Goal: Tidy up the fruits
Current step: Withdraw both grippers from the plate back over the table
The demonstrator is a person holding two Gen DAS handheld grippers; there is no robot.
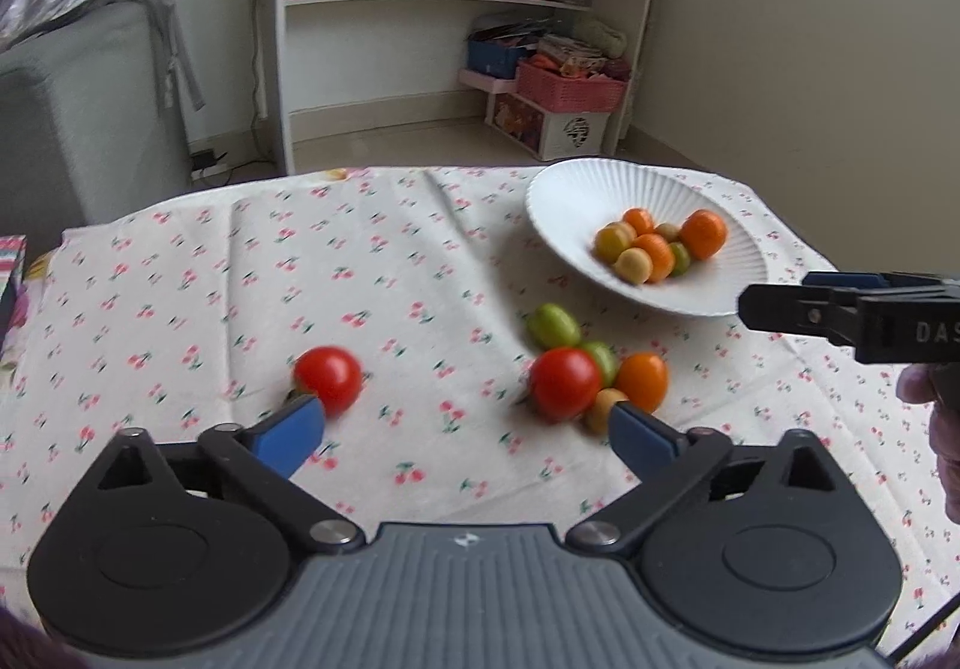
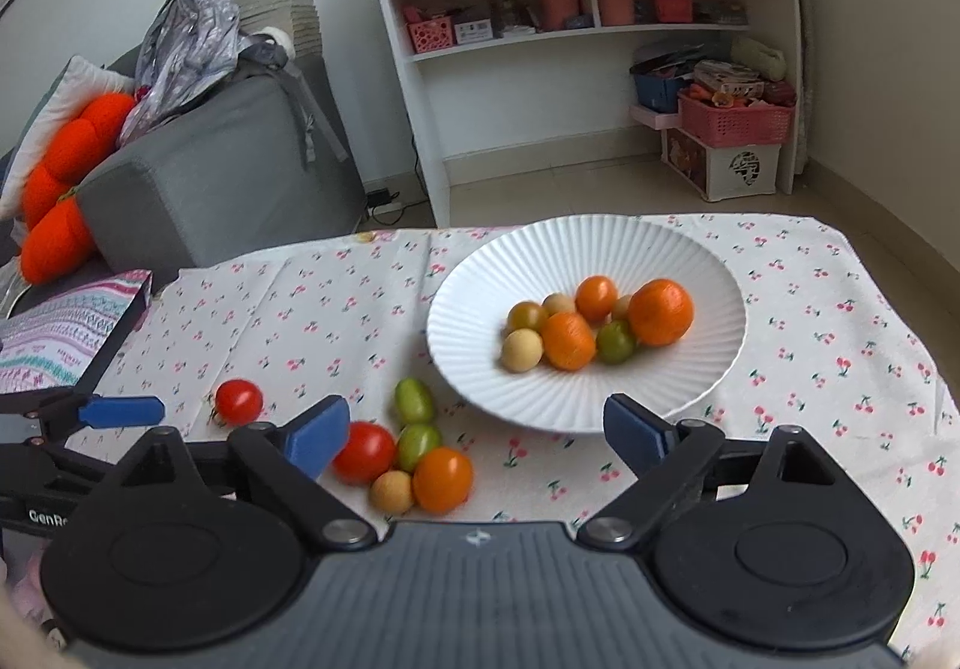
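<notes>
A white ribbed plate holds several small orange, yellow and green fruits. On the cherry-print cloth lies a cluster: a red tomato, two green fruits, an orange one and a small yellow one. A lone red tomato lies further left. My left gripper is open and empty, its left finger just in front of the lone tomato. My right gripper is open and empty, above the cluster and the plate's near rim.
A white bookshelf with pink baskets stands behind the table. A grey sofa with orange cushions and a bag stands to the left. The table's far edge runs just behind the plate. A striped box lies at the table's left edge.
</notes>
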